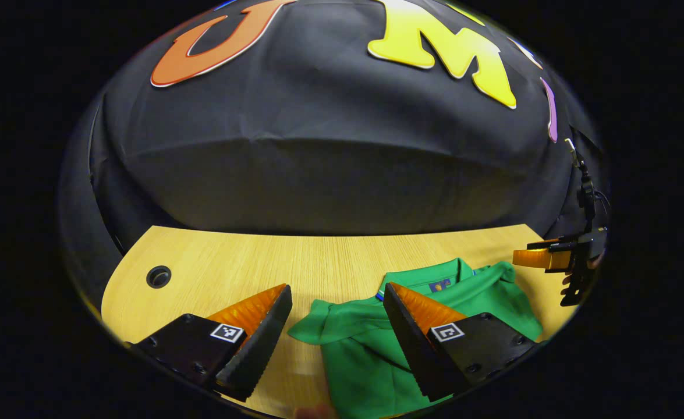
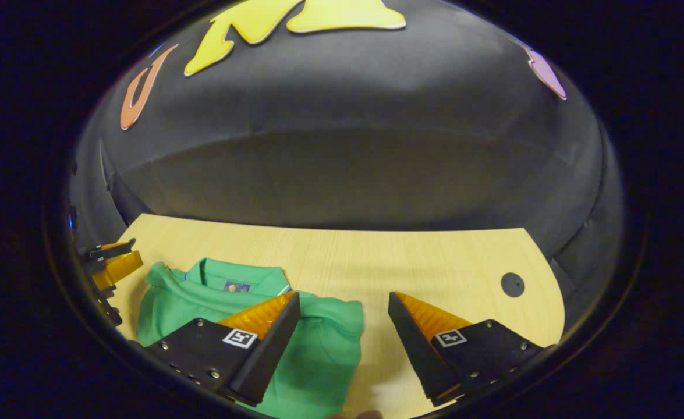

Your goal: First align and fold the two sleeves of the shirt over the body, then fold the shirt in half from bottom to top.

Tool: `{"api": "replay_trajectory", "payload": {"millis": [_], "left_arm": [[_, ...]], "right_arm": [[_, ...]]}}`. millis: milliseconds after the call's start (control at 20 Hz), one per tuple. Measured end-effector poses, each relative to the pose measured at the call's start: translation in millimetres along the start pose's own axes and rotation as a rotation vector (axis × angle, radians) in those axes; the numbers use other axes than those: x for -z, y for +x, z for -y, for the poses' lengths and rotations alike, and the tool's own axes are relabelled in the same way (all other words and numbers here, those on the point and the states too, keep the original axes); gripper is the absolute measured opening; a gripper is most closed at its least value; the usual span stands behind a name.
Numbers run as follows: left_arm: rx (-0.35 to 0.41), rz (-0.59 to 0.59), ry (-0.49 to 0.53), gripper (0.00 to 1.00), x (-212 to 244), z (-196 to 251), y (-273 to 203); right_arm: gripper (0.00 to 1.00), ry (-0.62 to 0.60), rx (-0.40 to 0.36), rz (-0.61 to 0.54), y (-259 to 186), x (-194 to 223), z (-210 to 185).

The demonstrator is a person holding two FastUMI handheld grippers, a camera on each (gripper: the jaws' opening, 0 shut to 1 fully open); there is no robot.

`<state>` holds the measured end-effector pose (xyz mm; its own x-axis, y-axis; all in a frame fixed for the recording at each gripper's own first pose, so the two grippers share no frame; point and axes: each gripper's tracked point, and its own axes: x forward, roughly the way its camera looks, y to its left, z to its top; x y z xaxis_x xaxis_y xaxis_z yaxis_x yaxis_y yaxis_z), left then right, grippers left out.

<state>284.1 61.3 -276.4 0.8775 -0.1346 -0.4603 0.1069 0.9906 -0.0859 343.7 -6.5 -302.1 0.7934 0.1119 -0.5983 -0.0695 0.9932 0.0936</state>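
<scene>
Left gripper view: one shirt, two grippers

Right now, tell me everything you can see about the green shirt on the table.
The green shirt is a soft knit polo with a collar and a small dark label inside the neck. It lies flat on the wooden table, collar toward the booth wall, both sleeves already folded in. Both grippers hover open above it; neither grips it.
</scene>
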Motion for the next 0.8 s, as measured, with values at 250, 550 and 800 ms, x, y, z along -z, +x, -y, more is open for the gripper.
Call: {"api": "replay_trajectory", "payload": {"millis": [250, 550, 800], "left_arm": [[-0.047, 0.103, -0.059, 1.00, -52, 5, -67], [-0.102, 0.315, 0.022, 0.99, -139, 33, -190], [-0.116, 0.402, 0.007, 0.99, -158, 73, -283]], "right_arm": [[0.94, -0.012, 0.004, 0.136, -78, -39, -4], [0.90, -0.030, -0.026, 0.351, -221, -91, -28], [0.94, -0.061, -0.032, 0.509, -333, -100, -46]]}}
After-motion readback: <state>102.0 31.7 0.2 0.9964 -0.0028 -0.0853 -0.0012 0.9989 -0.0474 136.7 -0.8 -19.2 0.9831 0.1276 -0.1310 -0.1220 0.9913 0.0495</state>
